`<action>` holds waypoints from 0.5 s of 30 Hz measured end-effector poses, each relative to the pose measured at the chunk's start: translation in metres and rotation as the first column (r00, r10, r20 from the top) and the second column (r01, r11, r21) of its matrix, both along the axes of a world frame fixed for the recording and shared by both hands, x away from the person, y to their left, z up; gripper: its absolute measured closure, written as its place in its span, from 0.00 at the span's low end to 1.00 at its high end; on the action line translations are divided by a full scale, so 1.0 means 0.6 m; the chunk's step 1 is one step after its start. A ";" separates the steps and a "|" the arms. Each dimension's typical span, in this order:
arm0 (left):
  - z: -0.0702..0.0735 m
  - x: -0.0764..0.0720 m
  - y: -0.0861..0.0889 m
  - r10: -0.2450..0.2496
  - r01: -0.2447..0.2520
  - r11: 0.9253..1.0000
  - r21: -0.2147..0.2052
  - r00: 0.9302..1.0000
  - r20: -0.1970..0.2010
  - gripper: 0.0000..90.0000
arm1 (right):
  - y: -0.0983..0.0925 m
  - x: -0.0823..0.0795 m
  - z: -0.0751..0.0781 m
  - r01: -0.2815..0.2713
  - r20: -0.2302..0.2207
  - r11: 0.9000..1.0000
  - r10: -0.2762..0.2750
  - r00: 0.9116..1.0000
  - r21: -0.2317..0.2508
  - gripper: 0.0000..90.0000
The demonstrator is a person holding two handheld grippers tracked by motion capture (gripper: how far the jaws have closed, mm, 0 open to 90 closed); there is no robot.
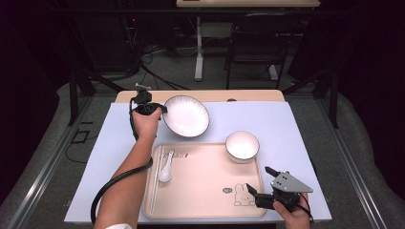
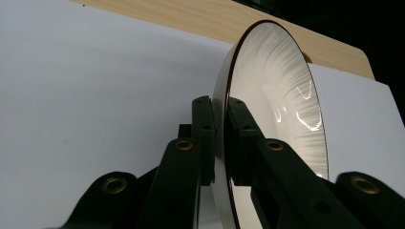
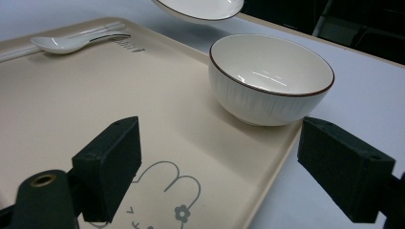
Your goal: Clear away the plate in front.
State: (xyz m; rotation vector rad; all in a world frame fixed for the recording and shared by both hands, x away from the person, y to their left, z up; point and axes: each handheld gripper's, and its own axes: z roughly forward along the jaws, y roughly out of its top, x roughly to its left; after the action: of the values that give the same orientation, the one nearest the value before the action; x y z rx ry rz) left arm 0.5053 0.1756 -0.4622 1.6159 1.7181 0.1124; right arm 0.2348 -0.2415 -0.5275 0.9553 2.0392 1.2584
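Left gripper (image 1: 160, 109) is clamped on the plate (image 1: 186, 116) rim, jaws pinching the edge at the plate's 9 o'clock in the high view. The left gripper view confirms it: both pads tight on the rim, one on each face, plate (image 2: 277, 109) seen edge-on. The plate looks lifted and tilted, off the mat (image 1: 114, 143) and just past the tray (image 1: 205, 191) far edge at about 11 o'clock from tray centre. Its underside (image 3: 200, 8) hangs over the tray's far rim in the right gripper view, with a gap under it.

Right gripper (image 1: 259, 190) sits idle at the tray's 4 o'clock corner, jaws wide apart, nothing between them (bunny print (image 3: 167, 191) right under it).

Already on the tray: bowl (image 1: 242, 145) at the 1 o'clock corner, partly overhanging the rim, and spoon (image 1: 165, 171) at 9 o'clock, next to what look like chopsticks (image 1: 158, 160) along the left edge.

Step, as I read it: mid-carry, plate going onto the tray.

Next move needs:
- swing the plate toward 6 o'clock, over the open middle of the tray
- level it before lowering, since a rim-only pinch could let it pivot
- keep clear of bowl and spoon
- release only once the base is flat on the tray

Right gripper could steady the tray, though not obviously needed.
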 end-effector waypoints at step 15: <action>0.022 -0.016 0.022 -0.021 0.021 1.000 0.004 1.000 0.014 0.93 | 0.000 0.001 0.000 0.003 -0.003 1.000 -0.003 1.000 0.001 0.16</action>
State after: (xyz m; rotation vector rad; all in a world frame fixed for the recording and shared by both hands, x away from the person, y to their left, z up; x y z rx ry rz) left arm 0.4954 0.1886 -0.4489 1.6316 1.6912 0.1166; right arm 0.2352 -0.2414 -0.5278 0.9609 2.0391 1.2579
